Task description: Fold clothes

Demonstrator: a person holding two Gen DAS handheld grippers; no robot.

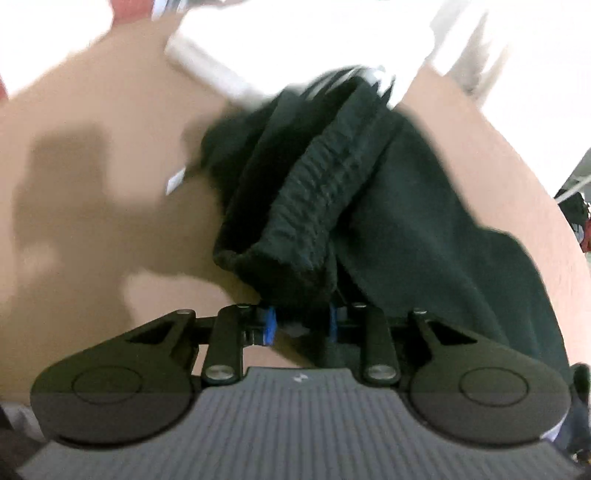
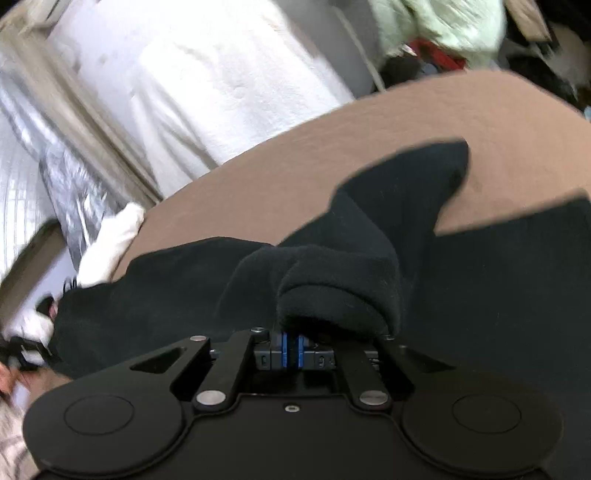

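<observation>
Black fleece garment [image 1: 388,206] lay on tan counter [image 1: 110,110]; left tongs [image 1: 301,321] pinched waistband, right tongs [image 2: 291,350] pinched a fold — prob. to spread it.

The garment [image 1: 388,206] lies on the table [image 1: 110,110]; white cloth [image 1: 295,44] behind it.

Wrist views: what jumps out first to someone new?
The dark garment dominates, sprawled over the tan tabletop, its ribbed waistband bunched just ahead of the left tongs. In the right wrist view the right tongs are shut on a thick fold of the same cloth. Behind the table's far edge lie white fabric and a pale green garment.
</observation>
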